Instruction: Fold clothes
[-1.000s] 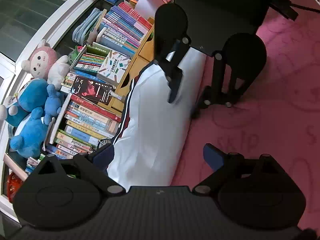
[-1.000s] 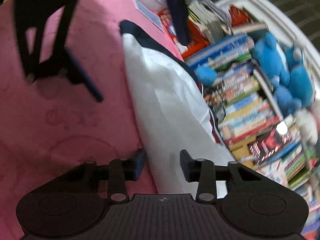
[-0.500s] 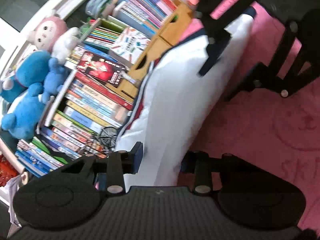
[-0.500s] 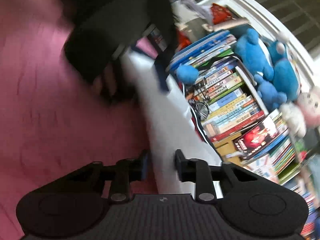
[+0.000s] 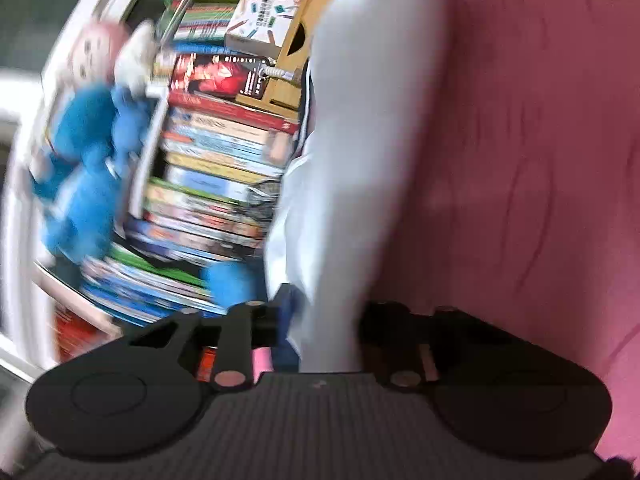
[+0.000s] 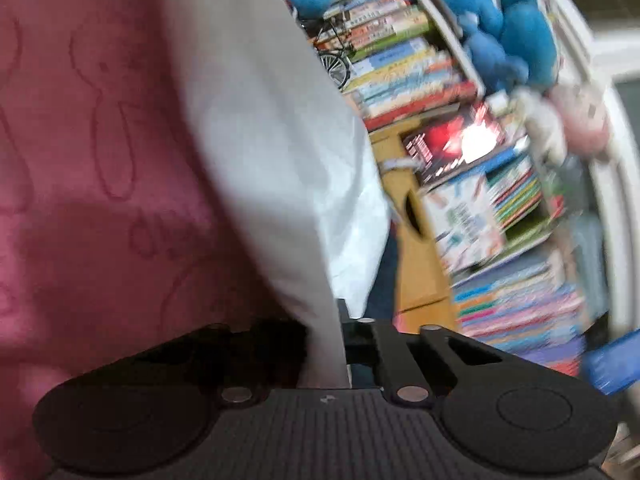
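White garment [image 5: 360, 152] beside the books [image 5: 224, 168]: right tongs [image 6: 324, 344] clenched on it, left tongs [image 5: 324, 320] closing around it; a shallow bite could slip.

Your open room is the pink patterned bedspread [image 5: 540, 140], bare across the right of the left wrist frame and the left of the right wrist frame. The long white folded garment [image 5: 360, 120] runs up mid-frame, edging it. Beyond, stacked colourful books [image 5: 224, 152], a wooden organiser box [image 6: 416, 240] and blue plush toys [image 5: 84, 168] block you
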The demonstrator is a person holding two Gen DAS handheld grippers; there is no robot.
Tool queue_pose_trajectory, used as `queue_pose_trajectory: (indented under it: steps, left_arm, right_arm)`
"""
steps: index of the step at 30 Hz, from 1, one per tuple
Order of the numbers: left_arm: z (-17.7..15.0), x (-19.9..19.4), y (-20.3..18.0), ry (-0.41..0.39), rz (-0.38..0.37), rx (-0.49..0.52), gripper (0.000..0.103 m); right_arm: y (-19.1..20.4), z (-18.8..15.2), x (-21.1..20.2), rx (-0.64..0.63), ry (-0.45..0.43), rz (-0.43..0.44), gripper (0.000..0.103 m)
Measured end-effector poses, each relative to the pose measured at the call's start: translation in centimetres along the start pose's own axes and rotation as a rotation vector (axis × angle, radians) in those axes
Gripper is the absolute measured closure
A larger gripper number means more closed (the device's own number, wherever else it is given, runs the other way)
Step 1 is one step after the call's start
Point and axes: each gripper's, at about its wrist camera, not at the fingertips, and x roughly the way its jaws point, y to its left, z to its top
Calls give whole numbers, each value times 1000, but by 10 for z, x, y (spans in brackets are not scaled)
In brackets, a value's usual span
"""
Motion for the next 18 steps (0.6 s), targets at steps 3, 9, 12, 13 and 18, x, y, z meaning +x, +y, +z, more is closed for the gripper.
queue_pose_trajectory:
  steps: [3,9,12,13,18]
  left_arm:
    - [-5,-5,17,36,77,-15,83]
    - [-26,-83,72,43,132,-179,85]
    - [-45,-127,69,62,31,-261,83]
    - [-50,-137,64,81,-22,-284,82]
    - [-73,-159,44,185,-139,-419,82]
  right_arm:
    - [-13,3,-14,-13,-21,-89,95]
    - [-43,-9,-109,18,-105,-186,96]
    - [-24,-32,-154,37,-98,-134,95]
    - [-14,-39,-163,37,-85,-96,95]
    - [34,-67,-179,37,-29,48,89]
